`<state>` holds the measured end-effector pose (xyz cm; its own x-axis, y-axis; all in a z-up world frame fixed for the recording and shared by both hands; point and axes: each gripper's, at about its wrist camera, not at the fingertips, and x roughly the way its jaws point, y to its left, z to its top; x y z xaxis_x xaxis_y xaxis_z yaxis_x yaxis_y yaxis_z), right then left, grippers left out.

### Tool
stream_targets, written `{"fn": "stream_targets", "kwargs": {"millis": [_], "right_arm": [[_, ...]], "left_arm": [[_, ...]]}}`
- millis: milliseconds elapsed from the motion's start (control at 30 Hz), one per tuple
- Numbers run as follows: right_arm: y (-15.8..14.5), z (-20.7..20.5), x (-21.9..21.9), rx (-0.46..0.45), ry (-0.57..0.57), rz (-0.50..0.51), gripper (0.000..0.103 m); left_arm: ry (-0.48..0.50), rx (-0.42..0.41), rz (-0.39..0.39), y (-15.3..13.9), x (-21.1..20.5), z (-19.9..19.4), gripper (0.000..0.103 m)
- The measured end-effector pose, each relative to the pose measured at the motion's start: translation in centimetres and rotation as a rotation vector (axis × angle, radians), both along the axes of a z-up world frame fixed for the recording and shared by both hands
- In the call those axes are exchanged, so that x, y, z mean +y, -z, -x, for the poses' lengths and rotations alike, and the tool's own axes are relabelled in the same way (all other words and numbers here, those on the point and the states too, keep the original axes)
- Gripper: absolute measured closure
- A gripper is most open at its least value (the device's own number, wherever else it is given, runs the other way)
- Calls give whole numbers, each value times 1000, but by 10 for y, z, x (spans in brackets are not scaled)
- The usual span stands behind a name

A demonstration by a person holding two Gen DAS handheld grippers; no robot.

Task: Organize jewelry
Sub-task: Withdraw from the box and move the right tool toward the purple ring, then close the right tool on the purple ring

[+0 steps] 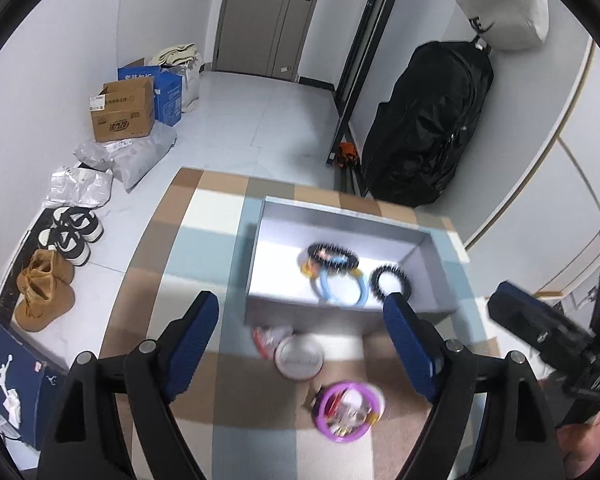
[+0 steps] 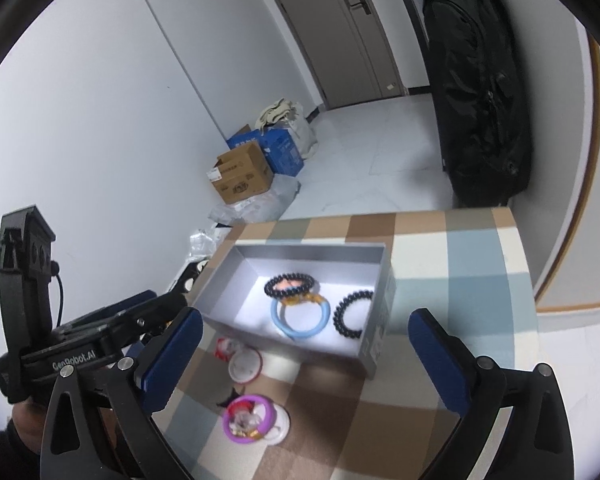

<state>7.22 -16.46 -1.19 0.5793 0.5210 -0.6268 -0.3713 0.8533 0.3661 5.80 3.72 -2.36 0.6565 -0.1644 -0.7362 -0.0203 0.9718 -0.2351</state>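
Observation:
An open grey box (image 1: 340, 216) (image 2: 382, 264) stands on a checked cloth. In it lie a light blue bangle (image 1: 340, 294) (image 2: 300, 320), a black bead bracelet (image 1: 332, 256) (image 2: 290, 284) and a second black bracelet (image 1: 390, 280) (image 2: 352, 312). In front of the box lie a white round lid (image 1: 300, 358) (image 2: 245, 365), a small red-and-white piece (image 1: 266, 338) (image 2: 224, 348) and a purple ring with small trinkets (image 1: 348, 408) (image 2: 248, 416). My left gripper (image 1: 300, 348) is open above these. My right gripper (image 2: 306, 364) is open and empty.
The checked cloth (image 1: 204, 360) (image 2: 460, 264) covers the table. On the floor are cardboard boxes (image 1: 124, 112) (image 2: 242, 176), shoes (image 1: 44, 296) and plastic bags (image 1: 140, 156). A black bag (image 1: 432, 120) (image 2: 480, 92) stands by the wall near a door (image 1: 268, 16).

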Motion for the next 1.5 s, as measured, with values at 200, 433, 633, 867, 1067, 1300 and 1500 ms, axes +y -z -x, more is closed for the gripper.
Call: {"fn": "stream_targets", "kwargs": {"millis": [200,433,633,867,1067,1300,1500], "right_arm": [[1,16,0,-9,-7,21,0],[19,30,16,42,-71,81,0],[34,37,34,74,-122,148,0],[49,42,58,97,-182,222,0],[62,43,79,105,-234,278,4],[77,48,107,75,-303,392,13],[82,49,115,47,-300,454,20]], "left_arm": [[-15,-10,24,0,11,14,22],[-37,17,81,3,27,21,22],[-67,55,126,11,42,21,22],[-89,100,178,18,55,20,22],[-103,108,190,18,66,21,22],[-129,136,246,24,80,20,22],[-119,137,277,22,83,20,22]]}}
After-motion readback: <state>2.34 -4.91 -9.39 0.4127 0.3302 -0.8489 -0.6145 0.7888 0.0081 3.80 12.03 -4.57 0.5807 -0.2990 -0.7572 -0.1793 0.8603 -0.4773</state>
